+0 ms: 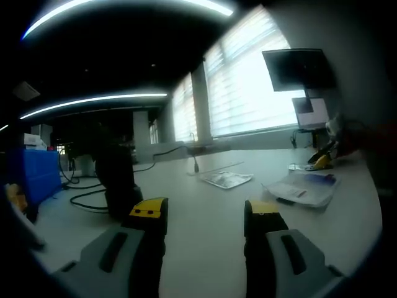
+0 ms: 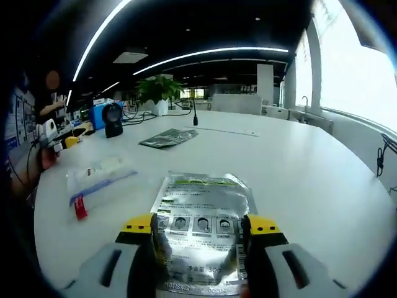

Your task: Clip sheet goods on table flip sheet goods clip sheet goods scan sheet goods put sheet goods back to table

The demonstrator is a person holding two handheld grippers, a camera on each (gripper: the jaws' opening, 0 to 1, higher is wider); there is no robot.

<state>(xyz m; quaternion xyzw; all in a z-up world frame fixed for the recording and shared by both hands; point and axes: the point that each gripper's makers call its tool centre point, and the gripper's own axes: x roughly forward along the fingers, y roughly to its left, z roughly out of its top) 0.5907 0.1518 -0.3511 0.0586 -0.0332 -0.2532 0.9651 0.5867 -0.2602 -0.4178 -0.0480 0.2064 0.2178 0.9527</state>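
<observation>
The silver sheet goods pouch [image 2: 203, 230] lies flat on the table [image 2: 310, 167] at 6 o'clock, between the right gripper [image 2: 201, 231] jaws (apart, ungripped); left gripper [image 1: 205, 214] jaws apart, empty. First clip seems pending.

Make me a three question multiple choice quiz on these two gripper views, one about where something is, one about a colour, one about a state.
1. Where does the silver foil pouch lie?
A. Flat on the white table, between the right gripper's jaws
B. On the blue bin
C. Propped against the window

2. What colour are the right gripper jaw tips?
A. Red
B. Yellow
C. Green

3. What state is the left gripper in?
A. Shut on a pouch
B. Open, with bare table between its jaws
C. Shut on a cable

Answers: 1 A, the right gripper view shows the pouch lying flat between the jaws. 2 B, both tips are yellow. 3 B, its jaws stand apart over table.
</observation>
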